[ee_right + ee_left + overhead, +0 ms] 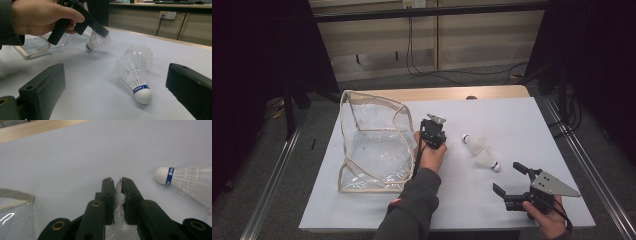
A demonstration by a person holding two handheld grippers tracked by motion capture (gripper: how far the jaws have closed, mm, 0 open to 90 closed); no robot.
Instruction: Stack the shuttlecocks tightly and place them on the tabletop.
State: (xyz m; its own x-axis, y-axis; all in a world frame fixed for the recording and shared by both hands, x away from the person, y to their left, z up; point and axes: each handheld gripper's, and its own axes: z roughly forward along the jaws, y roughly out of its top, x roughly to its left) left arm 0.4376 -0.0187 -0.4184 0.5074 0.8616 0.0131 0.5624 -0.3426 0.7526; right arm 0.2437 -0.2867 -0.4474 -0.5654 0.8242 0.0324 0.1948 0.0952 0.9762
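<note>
Where the desk (512, 115) comes nearest the person, the right gripper (508, 178) rests in the right hand (549, 220) by the front right corner. Its fingers (42, 87) stand wide apart with nothing between them, aimed across the white surface.

Just ahead of those fingers lies the near shuttlecock (488, 161), on its side, with its cork and blue band turned toward the right gripper. Behind it is the far shuttlecock (471, 142), also on its side. Its cork points away, and the two white skirts meet.

A little farther on and to the left, the left hand (430, 155) holds the left gripper (118, 181) near the middle of the desk. Its fingers are drawn narrow and clamp the pale skirt of the held shuttlecock (97, 40). That shuttlecock hangs tilted, cork end lowest and close to the surface; whether the cork touches the desk cannot be told.

Just to the left of that hand sits a clear bag (362, 190) with beige trim, its mouth gaping open. Beyond everything, a wooden strip (437, 93) runs along the far edge of the desk.
</note>
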